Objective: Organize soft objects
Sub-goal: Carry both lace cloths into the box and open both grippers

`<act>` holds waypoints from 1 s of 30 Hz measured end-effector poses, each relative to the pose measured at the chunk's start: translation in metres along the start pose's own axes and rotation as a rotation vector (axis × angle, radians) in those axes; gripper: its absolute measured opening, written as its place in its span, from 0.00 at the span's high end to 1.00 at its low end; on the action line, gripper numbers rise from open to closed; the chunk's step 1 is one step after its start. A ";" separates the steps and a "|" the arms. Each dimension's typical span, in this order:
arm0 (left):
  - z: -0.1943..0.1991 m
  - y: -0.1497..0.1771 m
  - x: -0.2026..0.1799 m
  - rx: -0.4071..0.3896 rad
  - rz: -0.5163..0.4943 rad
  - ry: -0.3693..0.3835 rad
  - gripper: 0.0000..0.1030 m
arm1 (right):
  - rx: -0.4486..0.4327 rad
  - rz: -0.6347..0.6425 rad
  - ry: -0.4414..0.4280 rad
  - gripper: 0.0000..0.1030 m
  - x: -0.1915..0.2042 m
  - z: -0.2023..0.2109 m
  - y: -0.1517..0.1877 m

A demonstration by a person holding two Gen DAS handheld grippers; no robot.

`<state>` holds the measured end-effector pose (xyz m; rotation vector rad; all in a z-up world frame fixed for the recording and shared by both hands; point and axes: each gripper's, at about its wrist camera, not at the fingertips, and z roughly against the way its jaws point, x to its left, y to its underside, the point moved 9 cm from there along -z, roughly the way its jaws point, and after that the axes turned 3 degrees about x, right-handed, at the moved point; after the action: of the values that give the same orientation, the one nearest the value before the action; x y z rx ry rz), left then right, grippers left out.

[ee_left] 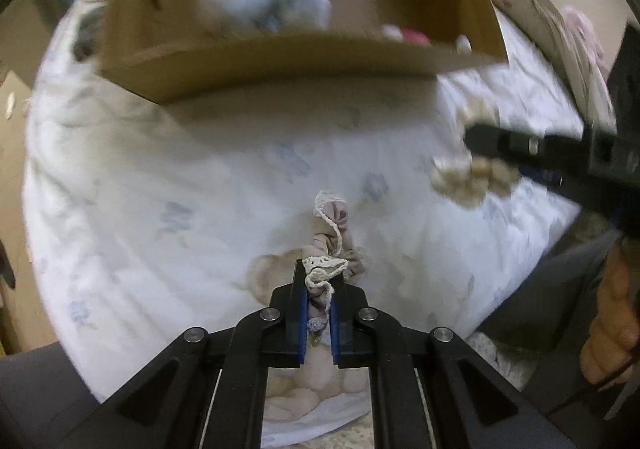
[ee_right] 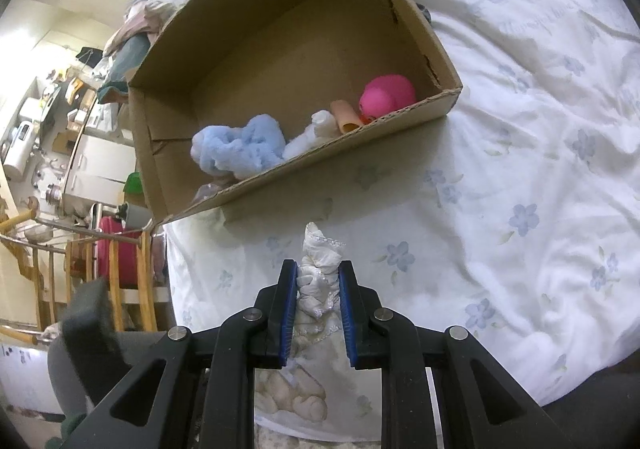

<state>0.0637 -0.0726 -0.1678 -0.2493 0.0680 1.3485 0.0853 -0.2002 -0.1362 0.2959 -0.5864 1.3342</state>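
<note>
The left gripper (ee_left: 319,289) has its jaws clamped on a beige lace-trimmed cloth (ee_left: 332,237) above the bed (ee_left: 160,177). The right gripper (ee_right: 319,281) pinches a white bunched cloth (ee_right: 320,269) near the cardboard box (ee_right: 304,165)

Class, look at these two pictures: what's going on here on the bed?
A person is sorting soft things into a cardboard box on a floral bedsheet. The left gripper is shut on a beige lace-trimmed cloth, and the right gripper is shut on a white bundled cloth; both are held short of the box. Already inside lie a blue fluffy toy, a pink plush and some pale pieces.
</note>
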 end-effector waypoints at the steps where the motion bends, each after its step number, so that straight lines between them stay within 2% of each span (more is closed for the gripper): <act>1: 0.006 -0.001 0.004 -0.017 0.015 -0.003 0.92 | -0.001 0.001 -0.002 0.79 0.000 0.001 0.001; 8: 0.047 -0.014 0.029 -0.138 0.121 -0.028 0.92 | -0.022 0.015 -0.028 0.79 0.007 0.012 0.002; 13: 0.081 -0.022 0.037 -0.227 0.147 -0.055 0.92 | -0.048 0.023 -0.057 0.79 0.013 0.028 -0.002; 20: 0.128 -0.053 0.050 -0.334 0.175 -0.056 0.92 | -0.135 0.063 -0.102 0.79 0.033 0.070 -0.025; 25: 0.148 -0.085 0.057 -0.383 0.167 -0.063 0.92 | -0.166 0.103 -0.096 0.79 0.045 0.085 -0.047; 30: 0.152 -0.112 0.057 -0.397 0.150 -0.075 0.92 | -0.189 0.129 -0.073 0.79 0.049 0.087 -0.071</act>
<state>0.1709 -0.0070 -0.0157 -0.5355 -0.2504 1.5131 0.1400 -0.2214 -0.0281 0.1541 -0.7987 1.3845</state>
